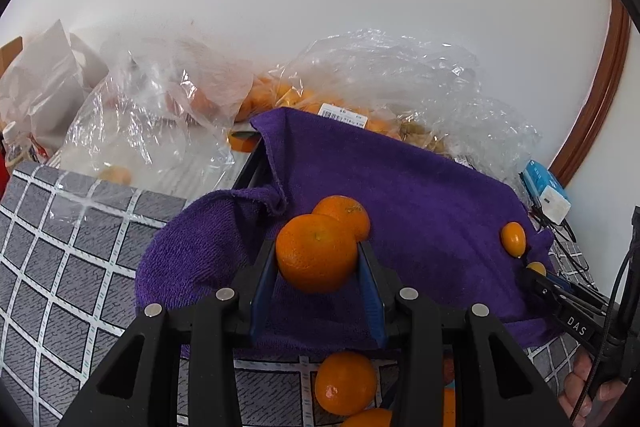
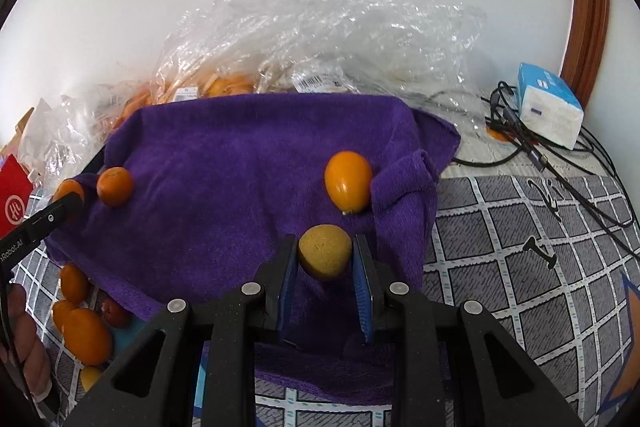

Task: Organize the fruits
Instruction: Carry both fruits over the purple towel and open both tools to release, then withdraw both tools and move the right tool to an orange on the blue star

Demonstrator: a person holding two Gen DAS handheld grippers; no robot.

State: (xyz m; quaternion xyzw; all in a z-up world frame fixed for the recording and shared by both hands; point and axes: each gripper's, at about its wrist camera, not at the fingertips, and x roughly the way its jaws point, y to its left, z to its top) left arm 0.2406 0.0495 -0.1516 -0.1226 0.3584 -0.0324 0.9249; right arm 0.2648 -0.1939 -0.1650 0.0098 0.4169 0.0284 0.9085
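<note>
The left tongs [image 1: 317, 259] pinch an orange [image 1: 316, 253] above the purple towel [image 1: 420, 195]; the right tongs [image 2: 325, 255] pinch a dull yellow fruit [image 2: 325, 251] near the towel's right edge. Both fruits sit at the fingertips, so either could squirt free and roll off the sloping towel onto the checked worktop [image 1: 60, 227].

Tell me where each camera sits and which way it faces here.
Left wrist: on the left gripper, facing the purple towel and wall; it grips an orange; right gripper at right edge.
Right wrist: on the right gripper, facing the same towel; it grips a yellowish fruit.
Shared: towel, oval fruit, plastic bags.
</note>
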